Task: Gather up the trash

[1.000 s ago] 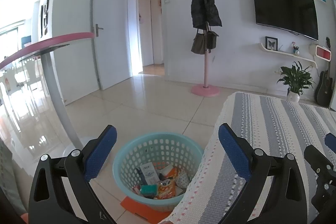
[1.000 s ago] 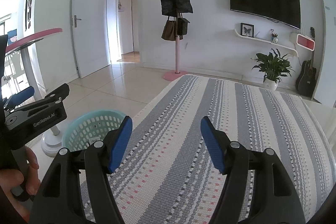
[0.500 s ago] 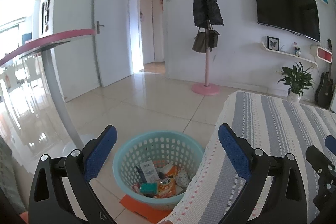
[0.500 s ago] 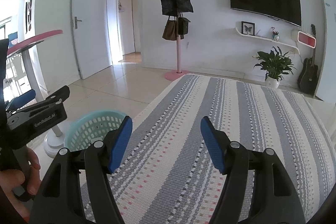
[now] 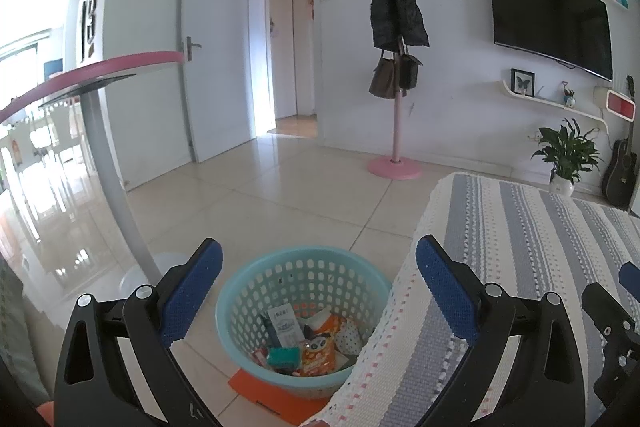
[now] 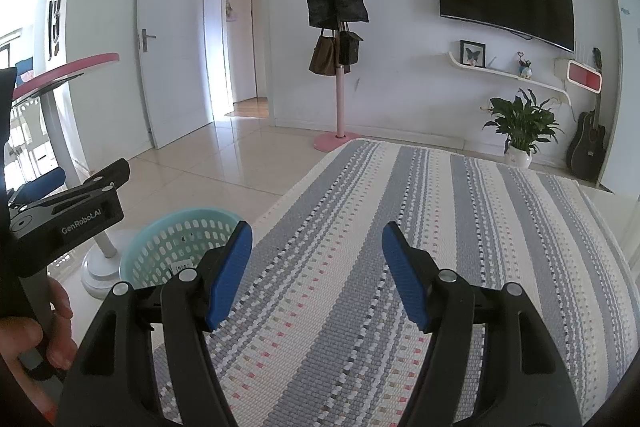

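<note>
Trash point(image 5: 306, 345) sits in the teal basket point(image 5: 256, 291) on the floor, against the striped cloth's point(image 5: 532, 251) edge. My left gripper point(image 5: 318, 285) hangs above it, jaws wide, empty. Right gripper point(image 6: 316, 271) over the cloth, also spread, empty.

Turquoise perforated plastic basket point(image 5: 304, 267), round, upright on the tiled floor, bottom centre of the left wrist frame; its right side is hidden behind the edge of a striped woven cloth point(image 5: 520, 267). It sits on a flat orange sheet point(image 5: 276, 401) that shows beneath its front. In the right wrist frame the basket shows at lower left, partly hidden.

Trash inside, heaped at the bottom:
- white packet with blue print point(image 5: 285, 323), leaning on the wall
- orange printed wrapper point(image 5: 320, 351)
- small green block-shaped packet point(image 5: 283, 357)
- white dotted piece point(image 5: 350, 337)

Other pieces too small to identify.
</note>
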`<state>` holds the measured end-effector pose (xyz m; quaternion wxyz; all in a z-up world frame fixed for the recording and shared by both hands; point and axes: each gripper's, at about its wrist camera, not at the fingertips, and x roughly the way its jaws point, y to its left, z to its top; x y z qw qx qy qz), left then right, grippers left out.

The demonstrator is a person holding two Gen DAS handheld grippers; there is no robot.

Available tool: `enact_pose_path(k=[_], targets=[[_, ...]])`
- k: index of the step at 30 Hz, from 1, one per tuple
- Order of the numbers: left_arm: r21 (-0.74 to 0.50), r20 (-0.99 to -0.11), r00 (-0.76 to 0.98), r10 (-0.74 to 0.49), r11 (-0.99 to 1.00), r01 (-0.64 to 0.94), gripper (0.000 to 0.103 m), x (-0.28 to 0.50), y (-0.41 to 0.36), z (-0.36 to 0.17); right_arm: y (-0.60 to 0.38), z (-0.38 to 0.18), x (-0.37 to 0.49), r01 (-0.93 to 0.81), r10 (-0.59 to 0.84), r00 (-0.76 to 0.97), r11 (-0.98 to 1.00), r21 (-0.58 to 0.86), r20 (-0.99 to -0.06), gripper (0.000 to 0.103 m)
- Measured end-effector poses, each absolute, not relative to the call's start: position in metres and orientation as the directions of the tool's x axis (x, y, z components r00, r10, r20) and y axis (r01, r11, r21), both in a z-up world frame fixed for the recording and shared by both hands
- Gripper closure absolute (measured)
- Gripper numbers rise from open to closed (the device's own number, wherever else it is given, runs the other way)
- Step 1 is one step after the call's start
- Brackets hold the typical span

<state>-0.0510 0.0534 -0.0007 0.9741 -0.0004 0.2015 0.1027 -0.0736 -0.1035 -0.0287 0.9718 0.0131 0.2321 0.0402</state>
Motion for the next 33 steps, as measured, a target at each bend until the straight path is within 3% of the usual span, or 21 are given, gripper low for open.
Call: enact_pose_path(k=[24,33], targets=[[0.106,-0.363,0.897,0.251,0.968,-0.228,0.007,-0.0556,0.0457,0.0014,-0.1041,-0.0332,-0.0705,-0.074,0.088,0.881,0.996,0.048,-0.464,0.039],[0.093,-0.393,0.889,0.234,0.972,-0.214,0.007,-0.0531,0.0484,0.0011,-0.1029,-0.0347,-0.0697,-0.075,0.090,0.879,0.996,0.050,-0.468,0.039]])
